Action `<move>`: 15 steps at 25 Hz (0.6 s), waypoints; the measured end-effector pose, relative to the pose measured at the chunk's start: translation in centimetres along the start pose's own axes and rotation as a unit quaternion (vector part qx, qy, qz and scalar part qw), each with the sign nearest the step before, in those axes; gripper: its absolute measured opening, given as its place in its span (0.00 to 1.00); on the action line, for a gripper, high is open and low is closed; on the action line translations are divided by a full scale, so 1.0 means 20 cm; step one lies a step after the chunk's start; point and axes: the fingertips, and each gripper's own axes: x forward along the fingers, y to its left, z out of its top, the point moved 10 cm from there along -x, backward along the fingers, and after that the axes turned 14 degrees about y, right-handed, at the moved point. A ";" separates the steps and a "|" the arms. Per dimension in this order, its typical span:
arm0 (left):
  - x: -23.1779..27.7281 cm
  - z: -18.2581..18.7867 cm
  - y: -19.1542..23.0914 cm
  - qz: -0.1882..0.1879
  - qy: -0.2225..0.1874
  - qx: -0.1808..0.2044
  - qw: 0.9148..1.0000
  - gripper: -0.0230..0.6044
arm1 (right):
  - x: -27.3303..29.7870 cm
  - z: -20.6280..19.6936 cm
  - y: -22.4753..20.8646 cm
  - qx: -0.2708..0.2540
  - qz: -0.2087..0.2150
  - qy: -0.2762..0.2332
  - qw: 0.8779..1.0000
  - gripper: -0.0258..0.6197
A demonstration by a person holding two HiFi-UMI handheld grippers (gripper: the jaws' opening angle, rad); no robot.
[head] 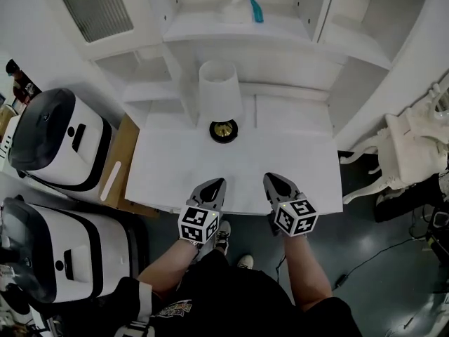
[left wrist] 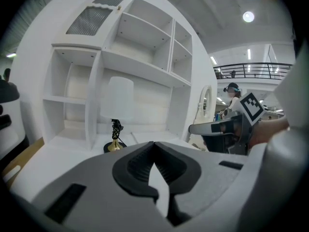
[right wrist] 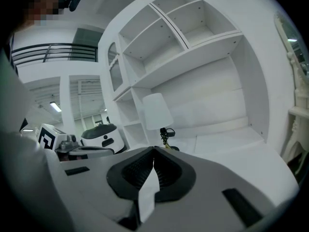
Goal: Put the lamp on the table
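At the far left of the head view sit two rounded white-and-black machines (head: 59, 139). A flat brown cardboard sheet (head: 123, 153) shows between the upper one and the white bench (head: 168, 174).

Your left claw (head: 216, 183) hangs over the bench's near edge, at lower centre of the frame. In its own view the jaws are pressed fully together with nothing between them.

Just above it in the frame, toward the back of the bench, is the lamp with a white cylindrical shade, black stem and brass-and-black round base (head: 219, 97). It stands upright on the bench top, in front of the white shelf unit (head: 280, 41) and well apart from both claws. In the left gripper view the lamp (left wrist: 117, 105) shows at centre left; in the right gripper view the lamp (right wrist: 157, 112) shows near centre.

Your right claw (head: 272, 179) is just beside the left one, also over the near edge, with its jaws closed tip to tip and empty.

A teal object (head: 257, 9) lies on an upper shelf. A white carved chair (head: 414, 142) stands at the right edge.
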 end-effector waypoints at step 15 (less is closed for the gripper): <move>-0.39 -0.24 -0.23 0.042 -0.005 -0.034 0.999 0.05 | -0.25 -0.18 0.19 -0.016 0.036 0.012 0.999 0.08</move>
